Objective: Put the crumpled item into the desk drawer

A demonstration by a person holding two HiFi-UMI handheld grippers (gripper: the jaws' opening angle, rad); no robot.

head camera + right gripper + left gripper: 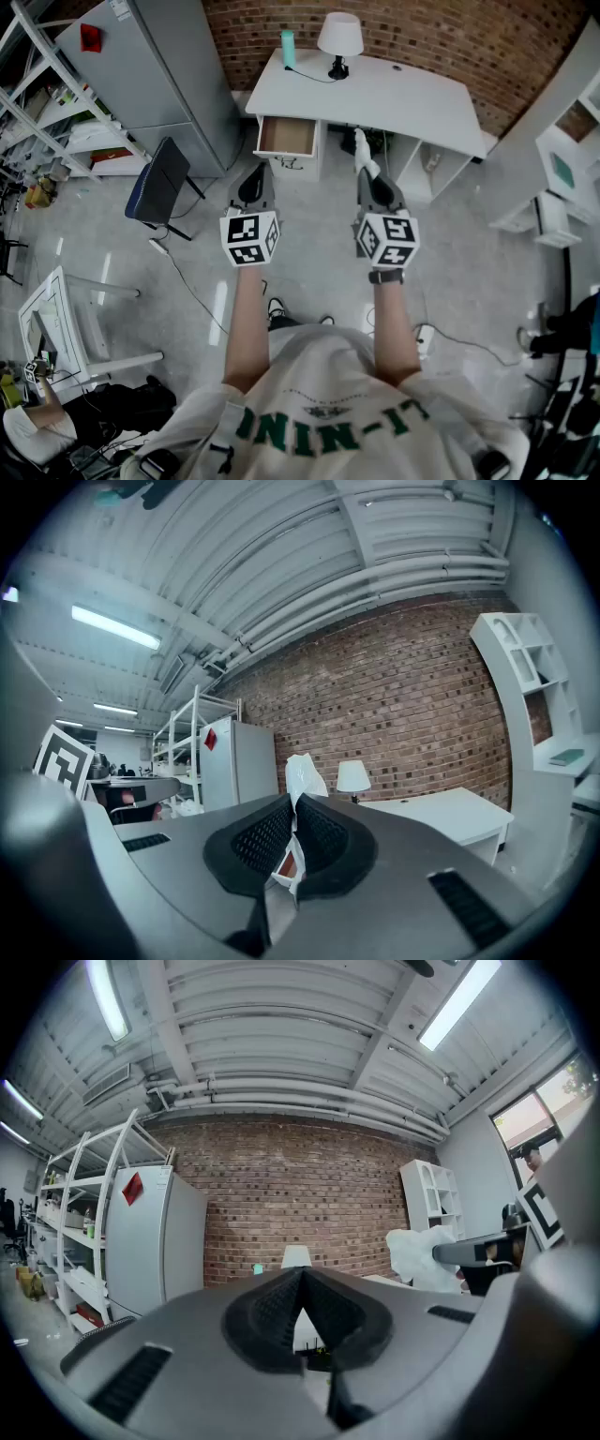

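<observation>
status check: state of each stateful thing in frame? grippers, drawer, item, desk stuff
left gripper: shut, nothing between the jaws.
right gripper: shut on the crumpled item.
crumpled item: pinched in the right gripper, held in the air, not in the drawer.
desk drawer: open, nothing visible inside.
lamp: upright on the desk; lit or not, cannot tell.
teal bottle: upright on the desk.
</observation>
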